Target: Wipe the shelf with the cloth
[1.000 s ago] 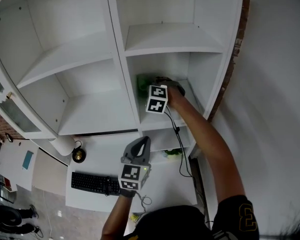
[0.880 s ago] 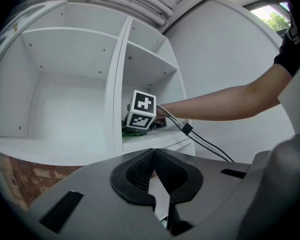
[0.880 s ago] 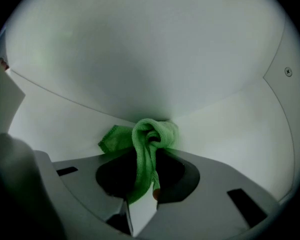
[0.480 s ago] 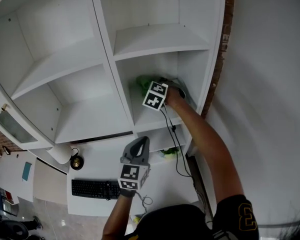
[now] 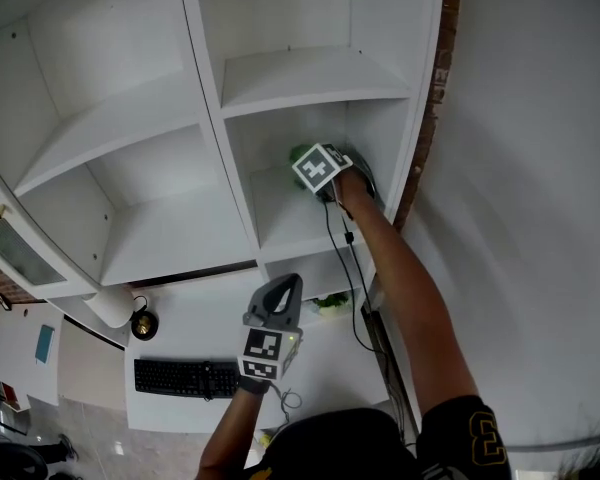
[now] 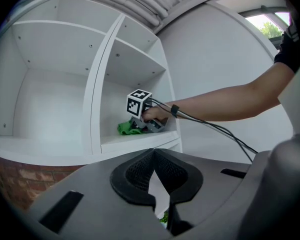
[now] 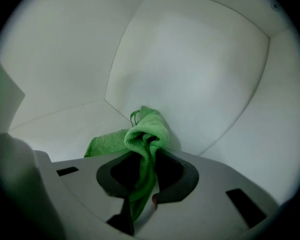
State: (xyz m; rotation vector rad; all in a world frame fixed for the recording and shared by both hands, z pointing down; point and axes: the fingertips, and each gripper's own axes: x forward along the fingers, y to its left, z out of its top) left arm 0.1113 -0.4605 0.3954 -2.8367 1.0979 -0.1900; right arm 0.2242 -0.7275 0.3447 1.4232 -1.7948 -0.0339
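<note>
Upper centre of the head view, inside the right-hand column of the white shelf unit point(image 5: 290, 223): right gripper point(image 5: 318, 175) reaches deep into the middle cubby, green microfibre cloth point(image 5: 300, 155) at its tip. Right gripper view: claw point(image 7: 142, 176) clenched on the cloth point(image 7: 147, 129), a fold pinched between the pads, the rest bunched ahead and draped onto the shelf board near the back corner where the board meets the rear and side walls. Held low and pushed that far in probably so the cloth drags across the board and into the corner; wiping looks under way, front part of the board not yet covered as far as I can judge

Left gripper point(image 5: 283, 290) hangs lower centre over the desk point(image 5: 210, 313), well apart from the shelf; its own view shows the claw point(image 6: 157, 176) clenched with nothing in it, pointing up at the cubby, likely just parked out of the way. From there, cloth point(image 6: 124, 128) shows centre frame, touching the board

Black keyboard point(image 5: 185, 378) lower left. Cable point(image 5: 342, 258) trails along the right arm

Writing: only black-and-white square markers on the cubes; a yellow numeral, looks like 3, on the dark sleeve lower right. No brand legible
</note>
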